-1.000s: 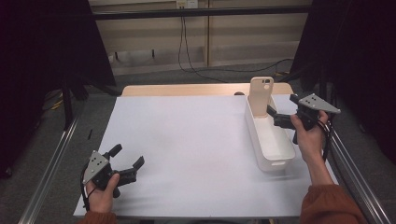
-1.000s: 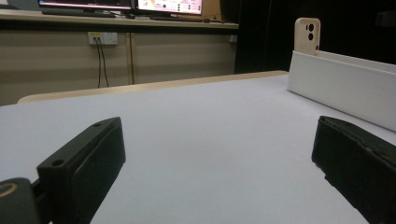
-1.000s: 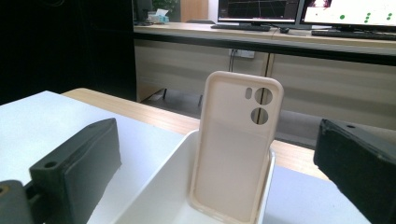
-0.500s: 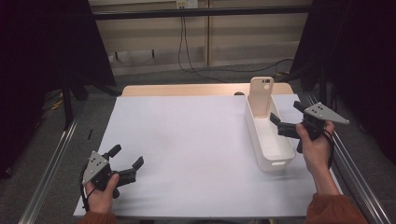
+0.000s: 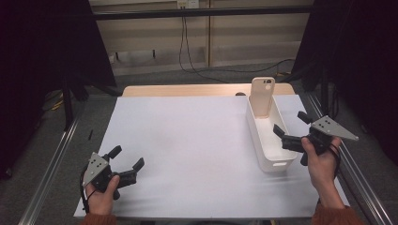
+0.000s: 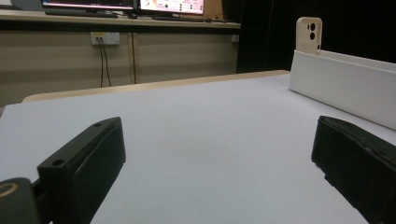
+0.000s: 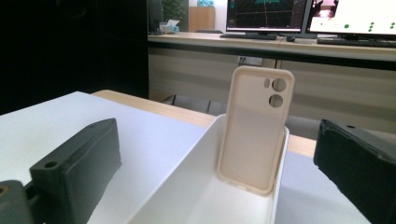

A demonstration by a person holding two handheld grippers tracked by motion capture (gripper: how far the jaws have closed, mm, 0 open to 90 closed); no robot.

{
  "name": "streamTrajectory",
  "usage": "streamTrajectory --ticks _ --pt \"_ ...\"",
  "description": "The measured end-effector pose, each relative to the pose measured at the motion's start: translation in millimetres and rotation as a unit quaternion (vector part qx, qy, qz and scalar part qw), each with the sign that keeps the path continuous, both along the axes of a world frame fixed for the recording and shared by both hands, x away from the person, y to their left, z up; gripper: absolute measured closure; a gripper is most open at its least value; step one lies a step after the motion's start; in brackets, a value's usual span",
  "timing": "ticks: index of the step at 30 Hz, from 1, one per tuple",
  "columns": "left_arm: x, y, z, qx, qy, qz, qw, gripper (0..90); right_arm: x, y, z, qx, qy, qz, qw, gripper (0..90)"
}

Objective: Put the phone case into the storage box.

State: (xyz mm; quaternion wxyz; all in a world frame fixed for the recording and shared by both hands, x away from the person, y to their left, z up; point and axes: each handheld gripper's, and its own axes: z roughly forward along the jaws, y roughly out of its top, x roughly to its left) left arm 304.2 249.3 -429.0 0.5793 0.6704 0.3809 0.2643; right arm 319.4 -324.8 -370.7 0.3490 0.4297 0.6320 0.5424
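You drew right tongs back from bin, down toward near end; left tongs stayed put at worktop's near-left corner. Both spread, holding nothing. Phone case leaned upright against bin's far wall.

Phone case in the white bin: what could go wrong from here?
The phone case only leans upright against the far end wall of the white bin, so a nudge could tip it flat. The right gripper, jaws open, sits at the bin's long side; a careless reach might shove the light bin across the table instead.
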Motion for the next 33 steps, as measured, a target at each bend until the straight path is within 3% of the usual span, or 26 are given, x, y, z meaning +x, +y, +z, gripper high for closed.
streamTrajectory --ticks 17,33 --pt "-2.2 -1.0 0.1 -0.002 -0.001 0.002 1.0000 3.0 -37.7 5.7 -13.1 -0.005 0.008 0.011 0.9999 0.2" --pt "-6.3 -0.9 0.7 0.001 -0.001 -0.002 1.0000 3.0 -73.6 -5.0 -40.1 -0.016 0.025 -0.014 0.9995 0.3"
